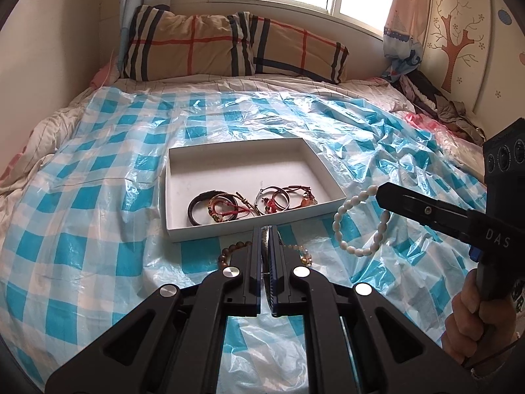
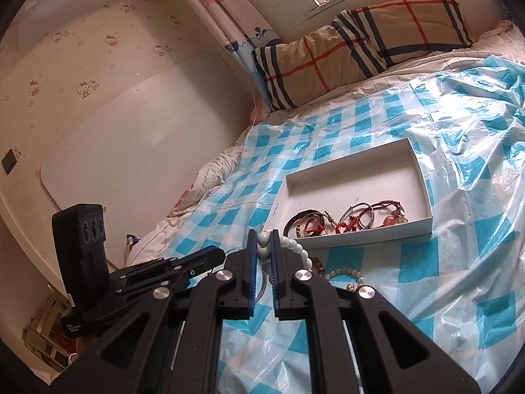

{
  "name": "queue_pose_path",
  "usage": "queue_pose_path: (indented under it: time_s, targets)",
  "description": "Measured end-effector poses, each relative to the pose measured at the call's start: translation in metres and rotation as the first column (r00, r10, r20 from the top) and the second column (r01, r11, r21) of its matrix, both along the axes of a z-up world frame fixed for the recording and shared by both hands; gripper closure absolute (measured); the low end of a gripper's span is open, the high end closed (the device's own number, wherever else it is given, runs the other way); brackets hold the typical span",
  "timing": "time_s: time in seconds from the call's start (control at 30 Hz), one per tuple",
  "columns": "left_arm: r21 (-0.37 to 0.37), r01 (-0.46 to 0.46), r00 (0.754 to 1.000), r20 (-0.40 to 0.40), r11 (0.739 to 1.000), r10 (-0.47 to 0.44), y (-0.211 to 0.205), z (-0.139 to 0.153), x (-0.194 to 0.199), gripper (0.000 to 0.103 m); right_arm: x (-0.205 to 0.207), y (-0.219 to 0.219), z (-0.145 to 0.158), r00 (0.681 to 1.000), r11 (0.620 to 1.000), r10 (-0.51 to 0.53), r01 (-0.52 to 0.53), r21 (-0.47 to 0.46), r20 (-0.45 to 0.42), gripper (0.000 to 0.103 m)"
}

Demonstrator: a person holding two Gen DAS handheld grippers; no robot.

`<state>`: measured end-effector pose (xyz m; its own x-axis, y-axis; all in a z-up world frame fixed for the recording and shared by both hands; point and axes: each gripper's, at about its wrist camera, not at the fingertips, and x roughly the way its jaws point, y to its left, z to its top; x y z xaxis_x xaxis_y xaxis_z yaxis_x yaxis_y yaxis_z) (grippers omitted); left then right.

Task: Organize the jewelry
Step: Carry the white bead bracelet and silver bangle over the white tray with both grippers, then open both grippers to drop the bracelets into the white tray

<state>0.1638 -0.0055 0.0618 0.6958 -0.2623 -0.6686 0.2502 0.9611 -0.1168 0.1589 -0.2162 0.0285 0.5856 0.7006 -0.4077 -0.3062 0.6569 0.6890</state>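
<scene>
A shallow white box (image 1: 174, 193) lies on the bed with several bracelets (image 1: 213, 208) in its near half; it also shows in the right wrist view (image 2: 423, 177). My right gripper (image 2: 264, 246) is shut on a white bead bracelet (image 1: 341, 226), holding it in the air just right of the box's near corner. My left gripper (image 1: 265, 234) is shut on a thin silvery bangle (image 1: 264, 252), low over the sheet in front of the box. A brown bead bracelet (image 1: 229, 251) and an amber bead bracelet (image 1: 303, 254) lie on the sheet under it.
A blue-and-white checked plastic sheet (image 1: 98, 229) covers the bed. Plaid pillows (image 1: 229, 46) lie at the head under a window. A wall runs along the left side, and crumpled clothes (image 1: 436, 101) lie at the far right.
</scene>
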Motion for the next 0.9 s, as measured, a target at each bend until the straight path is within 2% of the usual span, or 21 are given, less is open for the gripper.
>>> queue_pose_path:
  time_s: [0.33,0.57,0.63,0.67,0.73,0.8,0.9]
  targets:
    - [0.004,0.014,1.0,0.016,1.0,-0.014,-0.014,-0.008,0.06,0.099,0.059,-0.001,-0.023,1.0,1.0,-0.017,0.017,-0.023,0.0,0.094]
    - [-0.02,0.022,1.0,0.022,1.0,-0.022,-0.026,-0.022,0.103,0.099,0.096,0.002,-0.044,0.999,0.997,-0.04,0.04,-0.068,0.002,0.094]
    - [-0.022,0.014,1.0,0.007,1.0,-0.014,-0.028,-0.033,0.118,0.099,0.107,0.007,-0.054,0.999,0.992,-0.052,0.051,-0.111,-0.008,0.094]
    - [-0.005,0.009,1.0,-0.016,1.0,-0.009,-0.029,-0.042,0.127,0.099,0.112,0.01,-0.061,0.997,0.986,-0.066,0.06,-0.157,-0.029,0.093]
    - [0.058,-0.038,0.997,-0.061,0.998,0.041,-0.029,-0.061,0.142,0.098,0.12,0.007,-0.076,0.991,0.974,-0.113,0.095,-0.208,-0.075,0.082]
    - [0.042,-0.058,0.994,-0.088,0.997,0.062,-0.019,-0.07,0.144,0.098,0.119,-0.004,-0.084,0.981,0.966,-0.163,0.137,-0.22,-0.108,0.077]
    - [0.061,-0.089,0.993,-0.067,0.994,0.093,-0.004,-0.07,0.131,0.096,0.105,-0.02,-0.087,0.972,0.96,-0.201,0.17,-0.223,-0.124,0.073]
